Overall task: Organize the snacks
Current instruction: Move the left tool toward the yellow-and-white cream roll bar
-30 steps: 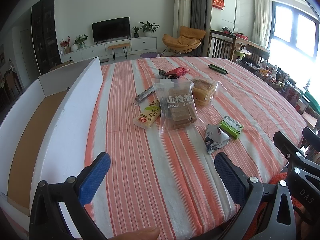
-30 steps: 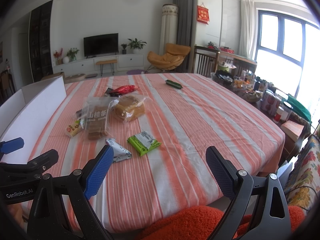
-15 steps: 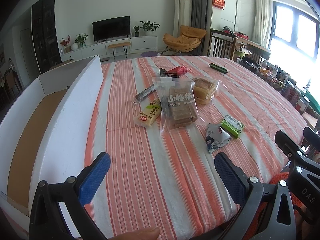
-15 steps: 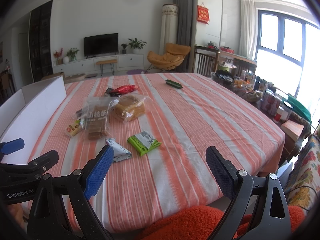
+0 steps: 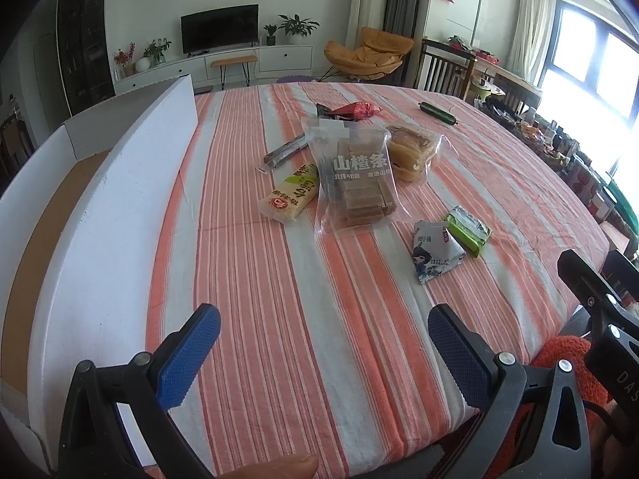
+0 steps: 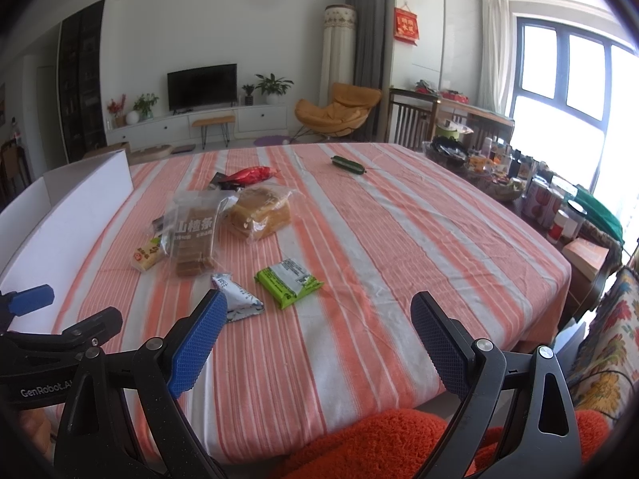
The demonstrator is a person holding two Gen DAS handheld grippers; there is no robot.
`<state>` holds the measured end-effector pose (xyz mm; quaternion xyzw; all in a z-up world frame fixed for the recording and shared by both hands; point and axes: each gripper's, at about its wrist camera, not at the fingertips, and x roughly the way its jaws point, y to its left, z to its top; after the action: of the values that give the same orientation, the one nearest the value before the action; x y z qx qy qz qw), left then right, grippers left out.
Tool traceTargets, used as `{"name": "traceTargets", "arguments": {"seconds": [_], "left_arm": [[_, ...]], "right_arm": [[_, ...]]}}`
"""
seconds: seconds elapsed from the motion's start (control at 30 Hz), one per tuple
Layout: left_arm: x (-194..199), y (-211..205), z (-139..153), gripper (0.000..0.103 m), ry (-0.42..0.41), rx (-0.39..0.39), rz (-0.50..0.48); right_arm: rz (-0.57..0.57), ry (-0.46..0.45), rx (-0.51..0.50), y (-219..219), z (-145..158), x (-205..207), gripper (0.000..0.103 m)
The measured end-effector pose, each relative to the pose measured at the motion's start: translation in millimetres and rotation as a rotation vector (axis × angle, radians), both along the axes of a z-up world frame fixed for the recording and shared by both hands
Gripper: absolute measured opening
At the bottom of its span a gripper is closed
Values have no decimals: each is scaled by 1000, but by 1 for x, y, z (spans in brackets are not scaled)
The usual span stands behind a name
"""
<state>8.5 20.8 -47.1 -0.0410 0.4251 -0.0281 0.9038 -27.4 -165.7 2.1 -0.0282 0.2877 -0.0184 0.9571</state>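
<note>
Left gripper (image 5: 323,343) slightly nearer hawthorn bag (image 5: 355,177).

My left gripper (image 5: 323,343) sits low at the near edge of its own view, jaws spread wide with nothing between them; its blue pads (image 5: 187,355) face each other across the gap. My right gripper (image 6: 319,343) is likewise wide open and holds nothing, its blue pads (image 6: 197,343) well apart. In the right wrist view I see the left gripper's black frame at the lower left; in the left wrist view the right gripper's frame shows at the lower right. A fingertip (image 5: 291,467) shows at the bottom edge.
</note>
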Motion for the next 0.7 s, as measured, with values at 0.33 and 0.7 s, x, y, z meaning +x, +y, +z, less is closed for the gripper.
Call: {"name": "traceTargets", "arguments": {"seconds": [0.33,0.7], "left_arm": [[13,1,-37,103,155,4,-10],[13,-5,-45,103,174,87,-18]], "right_arm": [[4,115,70,-11,-13,16,95],[10,131,58,-8,-14,18,95]]}}
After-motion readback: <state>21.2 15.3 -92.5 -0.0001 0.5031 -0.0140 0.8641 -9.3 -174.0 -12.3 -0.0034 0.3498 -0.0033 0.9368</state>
